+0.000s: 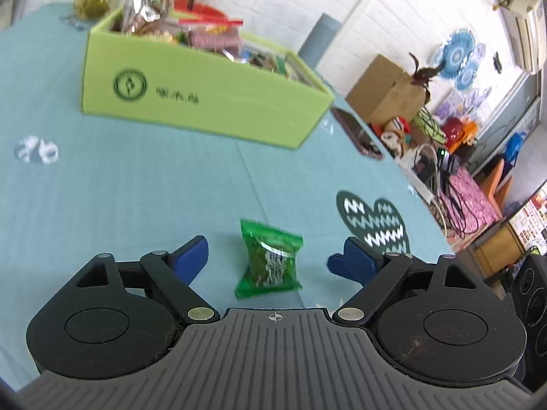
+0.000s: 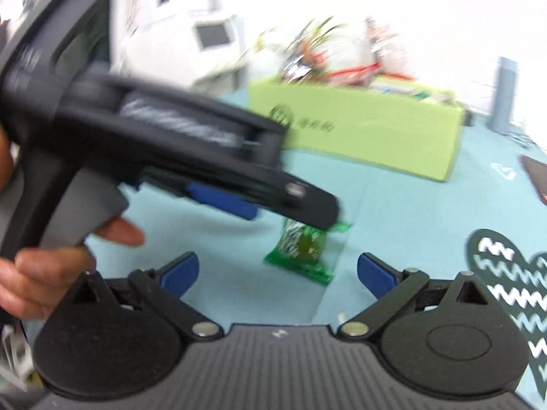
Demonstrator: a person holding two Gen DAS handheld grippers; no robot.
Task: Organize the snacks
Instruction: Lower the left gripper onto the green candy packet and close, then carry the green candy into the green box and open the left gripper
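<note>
A small green snack packet [image 1: 270,266] lies flat on the teal tablecloth [image 1: 119,188]. My left gripper [image 1: 268,256] hovers over it, open, with a blue pad on each side and neither touching it. Behind stands a lime-green box [image 1: 205,102] full of snack bags. In the right wrist view the same packet [image 2: 301,249] lies just ahead of my right gripper [image 2: 278,270], which is open and holds nothing. The left gripper [image 2: 292,213], held by a hand [image 2: 41,273], reaches in from the left above the packet. The box [image 2: 359,136] sits further back.
A dark phone [image 1: 359,133] lies right of the box near the table edge. A dark heart-shaped mat [image 1: 376,222] is on the right. Behind the box stand a glass vase [image 1: 92,0] and a grey cylinder [image 1: 319,39]. Clutter fills the floor beyond the right edge.
</note>
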